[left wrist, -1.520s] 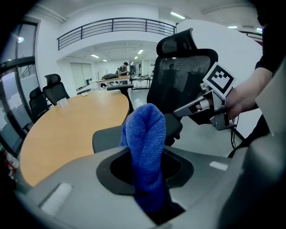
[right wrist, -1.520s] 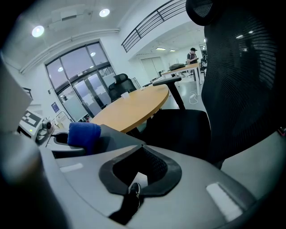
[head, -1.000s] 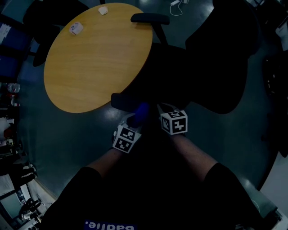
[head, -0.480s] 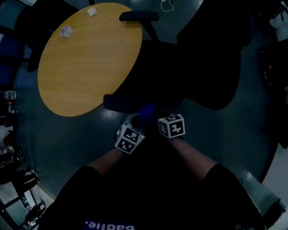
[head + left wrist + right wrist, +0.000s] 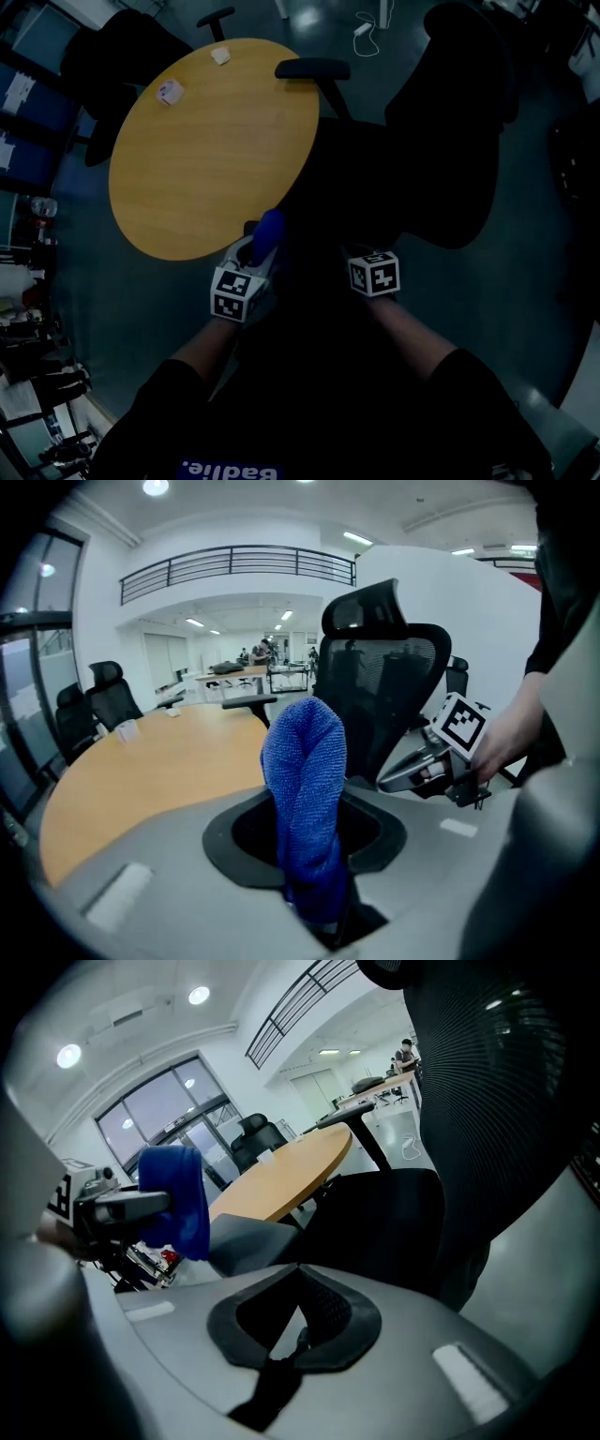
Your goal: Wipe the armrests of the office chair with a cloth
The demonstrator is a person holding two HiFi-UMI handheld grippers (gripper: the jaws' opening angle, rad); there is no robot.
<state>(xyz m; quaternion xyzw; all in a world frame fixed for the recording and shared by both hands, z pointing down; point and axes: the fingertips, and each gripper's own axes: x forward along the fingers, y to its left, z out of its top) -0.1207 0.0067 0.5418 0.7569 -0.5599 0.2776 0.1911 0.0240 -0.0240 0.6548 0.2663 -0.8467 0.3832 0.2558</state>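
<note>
White lettering is showing on the person's dark shirt at the bottom edge of the head view. It is lying upside down and is cut by the frame, reading roughly "Badlie.", though not with certainty. The left gripper and the right gripper are each carrying a cube of black-and-white square code patterns, not words. A small white item on the round table is bearing print too small to read.

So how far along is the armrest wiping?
Done: nothing I can confirm. In hand: left gripper shut on the blue cloth, beside the near armrest's end. Left: seemingly that armrest and the far armrest by the table. The right gripper is shut, empty.
</note>
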